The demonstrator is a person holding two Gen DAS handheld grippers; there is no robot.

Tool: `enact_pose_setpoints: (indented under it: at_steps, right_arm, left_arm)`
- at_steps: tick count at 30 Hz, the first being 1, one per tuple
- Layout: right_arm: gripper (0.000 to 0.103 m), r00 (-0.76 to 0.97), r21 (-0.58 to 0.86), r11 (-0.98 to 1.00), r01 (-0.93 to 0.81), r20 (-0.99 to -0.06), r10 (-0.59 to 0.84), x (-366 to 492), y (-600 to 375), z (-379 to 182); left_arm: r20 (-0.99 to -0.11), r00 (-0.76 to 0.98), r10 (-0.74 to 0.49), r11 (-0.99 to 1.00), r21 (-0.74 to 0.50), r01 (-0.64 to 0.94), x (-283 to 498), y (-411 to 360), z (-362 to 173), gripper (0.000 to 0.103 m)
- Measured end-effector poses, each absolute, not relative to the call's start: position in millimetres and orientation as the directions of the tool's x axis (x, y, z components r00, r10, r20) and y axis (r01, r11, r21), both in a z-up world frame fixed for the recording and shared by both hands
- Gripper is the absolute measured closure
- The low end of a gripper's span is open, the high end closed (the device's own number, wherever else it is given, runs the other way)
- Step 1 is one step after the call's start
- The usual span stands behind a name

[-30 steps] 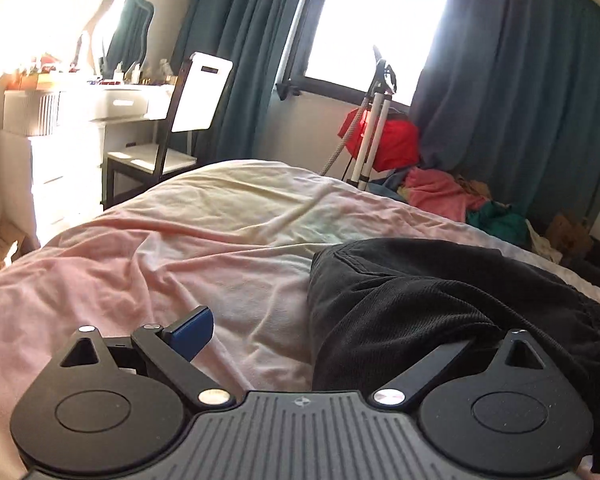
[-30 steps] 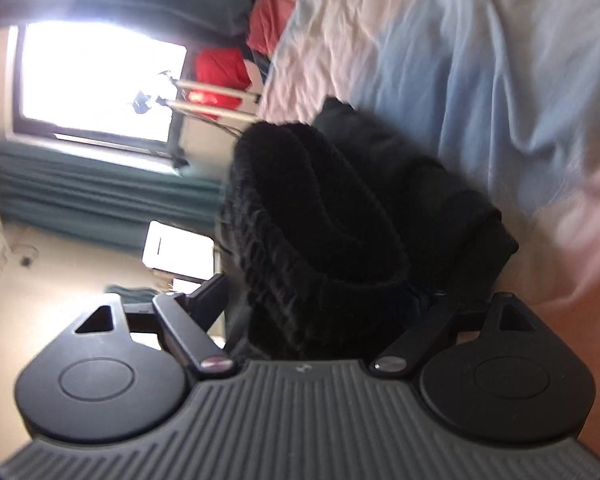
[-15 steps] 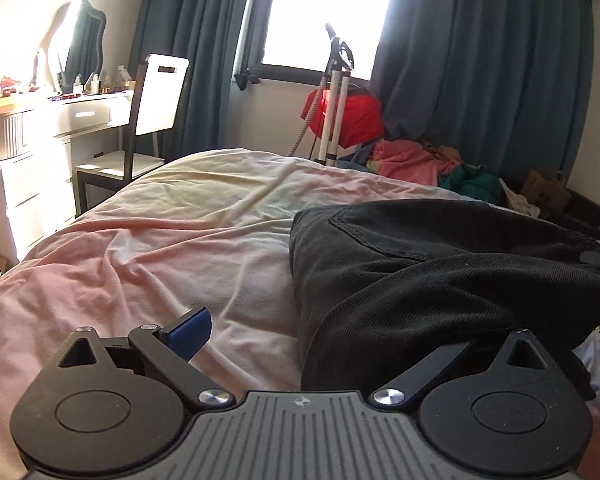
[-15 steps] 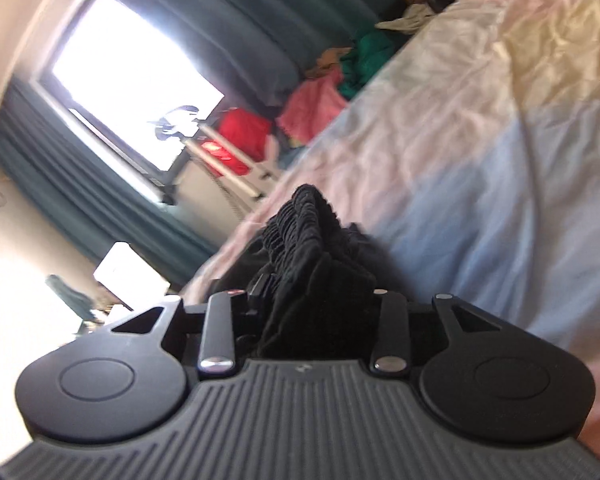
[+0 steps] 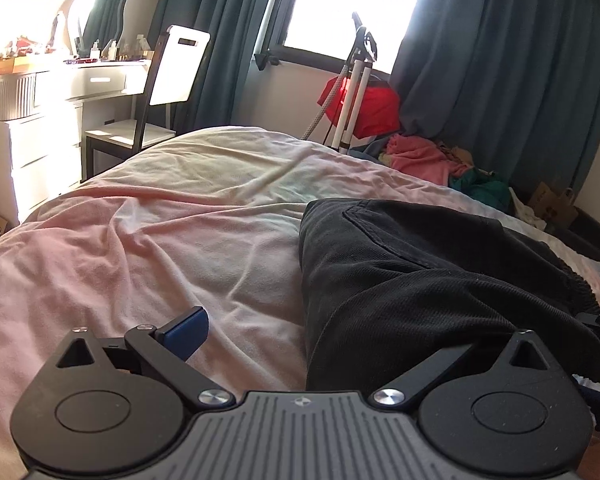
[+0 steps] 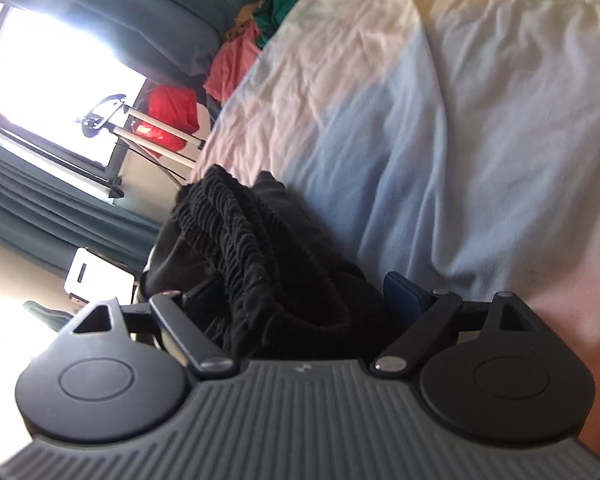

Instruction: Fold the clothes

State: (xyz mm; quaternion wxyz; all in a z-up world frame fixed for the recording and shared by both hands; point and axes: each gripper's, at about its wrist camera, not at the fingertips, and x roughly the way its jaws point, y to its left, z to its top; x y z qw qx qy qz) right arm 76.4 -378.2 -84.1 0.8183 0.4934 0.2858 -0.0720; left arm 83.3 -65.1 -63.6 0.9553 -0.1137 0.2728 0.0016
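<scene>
A bedroom with teal curtains [image 5: 500, 92] and a bright window; the bed's pastel sheet [image 5: 148, 232] spreads wide and bare to the left, up to the edge by the chair [image 5: 160, 92] and the white dresser [image 5: 32, 120]. A pile of clothes [image 5: 424, 156] sits past the far edge. The black trousers [image 5: 412, 280] lie on the right part of the bed. The left gripper [image 5: 312, 344] stands spread, 1 blue pad on the sheet, the other finger hidden under cloth. The right gripper [image 6: 300, 300] is parted too, with the gathered waistband [image 6: 236, 232] bunched loosely between its 2 fingers.
</scene>
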Motion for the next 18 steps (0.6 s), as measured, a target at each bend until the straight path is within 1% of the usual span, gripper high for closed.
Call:
enact_pose_setpoints:
  at_steps: [2,5,7,8,12,14,16,17,18]
  right_arm:
    - [0.001,0.809,0.751,0.511,0.418,-0.564,0.167,83,-375,-91]
    - [0.000,0.808,0.749,0.517,0.415,-0.564,0.169,86,-369,-89]
    - [0.000,0.816,0.804,0.478,0.354,-0.515,0.263,87,-365,-86]
    - [0.000,0.824,0.807,0.493,0.325,-0.497,0.270,86,-361,-80]
    - [0.000,0.873,0.830,0.537,0.150,-0.366,0.321,78,-350,-53]
    - [0.000,0.867,0.811,0.566,0.147,-0.381,0.321,80,-346,-52]
    - [0.000,0.814,0.764,0.599,0.240,-0.495,0.304,88,-344,-64]
    - [0.000,0.785,0.751,0.597,0.281,-0.538,0.307,91,-344,-73]
    - [0.005,0.756,0.738,0.595,0.320,-0.577,0.309,95,-343,-82]
  left_arm:
    - [-0.524,0.850,-0.057,0.974,-0.217,-0.069,84,-64,-64,0.000]
    - [-0.528,0.847,-0.059,0.972,-0.223,-0.071,85,-63,-64,0.000]
    - [-0.530,0.846,-0.056,0.971,-0.227,-0.078,86,-62,-65,0.000]
    - [-0.533,0.845,-0.054,0.969,-0.231,-0.084,86,-61,-65,0.000]
    - [-0.547,0.836,-0.040,0.962,-0.247,-0.116,88,-57,-67,0.000]
    - [-0.557,0.829,-0.051,0.959,-0.258,-0.115,90,-54,-68,0.000]
    - [-0.573,0.816,-0.069,0.961,-0.257,-0.099,90,-54,-67,0.000]
    - [-0.582,0.810,-0.078,0.962,-0.257,-0.091,91,-55,-66,0.000]
    - [-0.590,0.803,-0.087,0.963,-0.257,-0.084,91,-55,-66,0.000]
